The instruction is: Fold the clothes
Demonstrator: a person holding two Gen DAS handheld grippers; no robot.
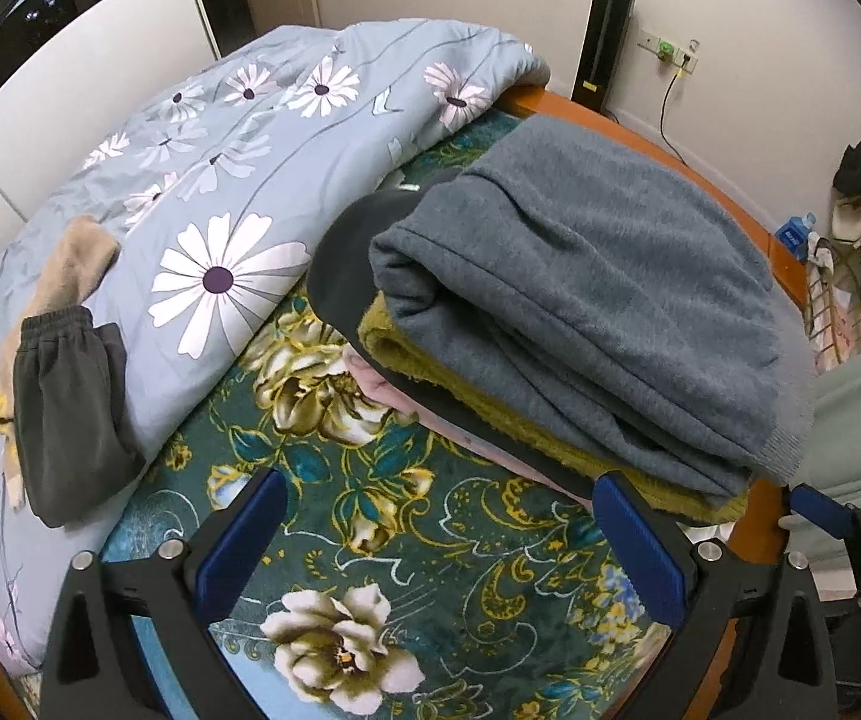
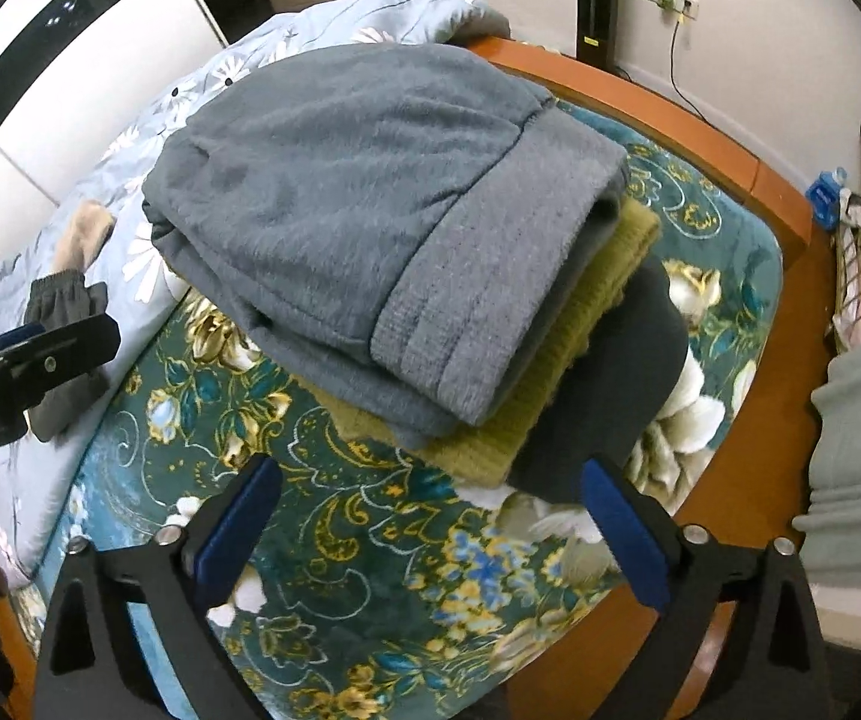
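Folded grey-blue fleece garment (image 1: 586,300) is being shown atop a stack, over an olive knitted piece (image 1: 490,396), a pink layer (image 1: 382,384) seen only by the left wrist view, and a dark one (image 2: 604,396). Both the left hand-held gripper (image 1: 439,546) and right hand-held gripper (image 2: 430,531) are being held apart, gripping nothing, over bare teal floral bedspread (image 2: 370,540). The orange wooden bed edge (image 2: 730,480) is being shown just beside the stack. Dark grey cuffed trousers (image 1: 70,414) are lying on the pale blue daisy-print quilt (image 1: 220,180).

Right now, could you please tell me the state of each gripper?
Left gripper: open, holding nothing, over the floral blanket.
Right gripper: open, holding nothing, near the folded clothes stack.
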